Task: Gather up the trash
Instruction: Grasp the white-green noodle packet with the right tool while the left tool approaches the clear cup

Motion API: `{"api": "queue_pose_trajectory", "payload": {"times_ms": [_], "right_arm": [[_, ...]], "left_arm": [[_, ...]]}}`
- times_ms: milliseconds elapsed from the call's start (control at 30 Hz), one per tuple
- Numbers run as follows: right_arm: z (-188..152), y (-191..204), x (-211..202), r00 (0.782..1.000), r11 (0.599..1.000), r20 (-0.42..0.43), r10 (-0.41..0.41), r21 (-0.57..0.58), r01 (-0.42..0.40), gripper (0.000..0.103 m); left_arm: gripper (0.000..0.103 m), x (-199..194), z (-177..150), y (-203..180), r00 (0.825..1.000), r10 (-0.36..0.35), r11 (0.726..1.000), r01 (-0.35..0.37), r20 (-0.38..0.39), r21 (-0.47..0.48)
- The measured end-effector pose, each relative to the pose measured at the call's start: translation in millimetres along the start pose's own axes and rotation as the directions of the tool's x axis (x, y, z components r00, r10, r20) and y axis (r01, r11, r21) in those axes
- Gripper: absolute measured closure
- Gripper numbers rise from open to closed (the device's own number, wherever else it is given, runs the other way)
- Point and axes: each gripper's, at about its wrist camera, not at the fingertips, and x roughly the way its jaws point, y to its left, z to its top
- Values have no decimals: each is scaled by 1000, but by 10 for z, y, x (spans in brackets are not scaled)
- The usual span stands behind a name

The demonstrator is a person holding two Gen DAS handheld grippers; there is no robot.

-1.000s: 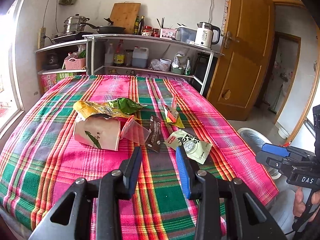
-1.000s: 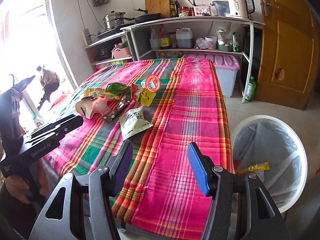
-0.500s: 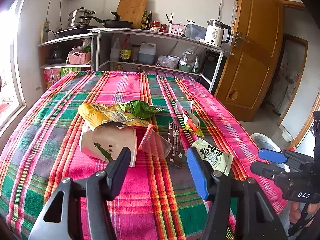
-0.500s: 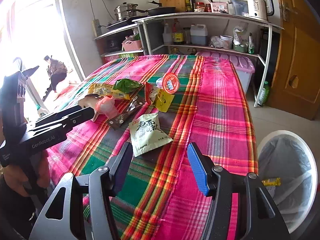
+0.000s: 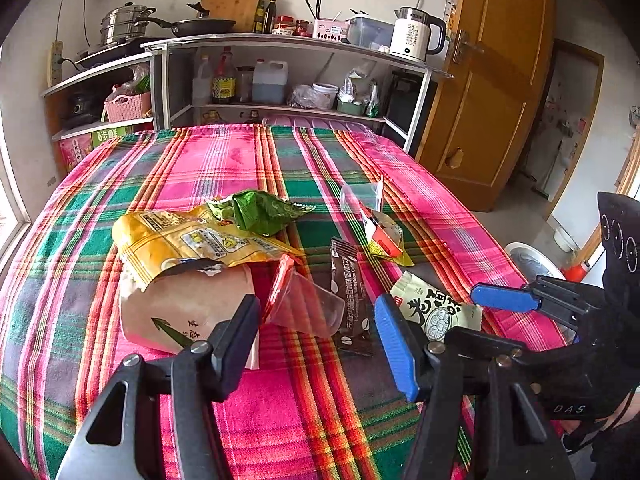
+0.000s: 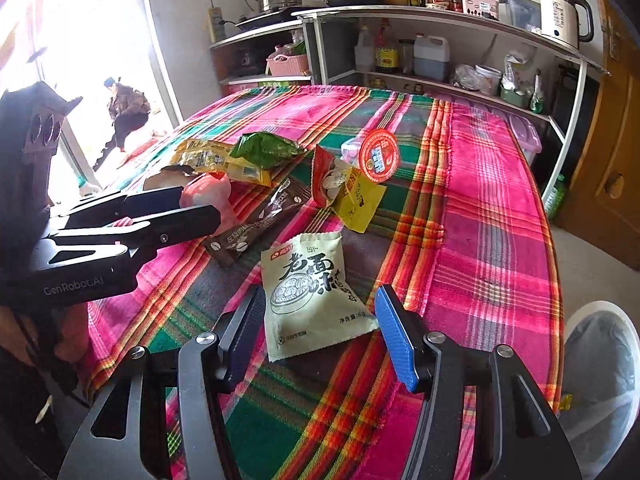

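Pale green packet (image 6: 312, 288) is seen lying flat on the bench (image 6: 480, 208) directly ahead of the empty, released right hand-held gripper (image 6: 320, 320), its long axis running along the fingers.

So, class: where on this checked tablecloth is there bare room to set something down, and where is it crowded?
Bare: the far tablecloth toward the shelf unit, and the strip along the bin side. Crowded: the near middle, from yellow bag to pale green packet.
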Motion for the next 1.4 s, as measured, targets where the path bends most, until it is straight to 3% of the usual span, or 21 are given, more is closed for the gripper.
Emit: {"api": "queue_pose_trajectory", "payload": {"times_ms": [233,567,667,767,1033,1400], "right_arm": [[9,18,106,999,1000,-43,-9,-25,8,46],[-39,-81,18,998,998,-40,-58,-14,57,83],[-42,-95,8,998,999,-40,-49,-6,49,84],[-42,-96,4,998,999,-37,-49,-3,49,85],[-83,-137,-60,999,999,-25,-41,23,41,90],[-229,-243,-315,999,993,8,-53,101,52,92]], "left_arm": [[41,121,28,28,999,-14,1000,14,-49,-11],[41,164,40,-49,998,23,999,-21,-66,25],[42,177,43,-55,997,37,999,-35,-70,31],[57,193,43,-41,995,58,998,-56,-77,33],[58,141,41,-52,996,70,997,-68,-56,41],[58,-191,21,-193,999,22,999,-24,32,33]]}}
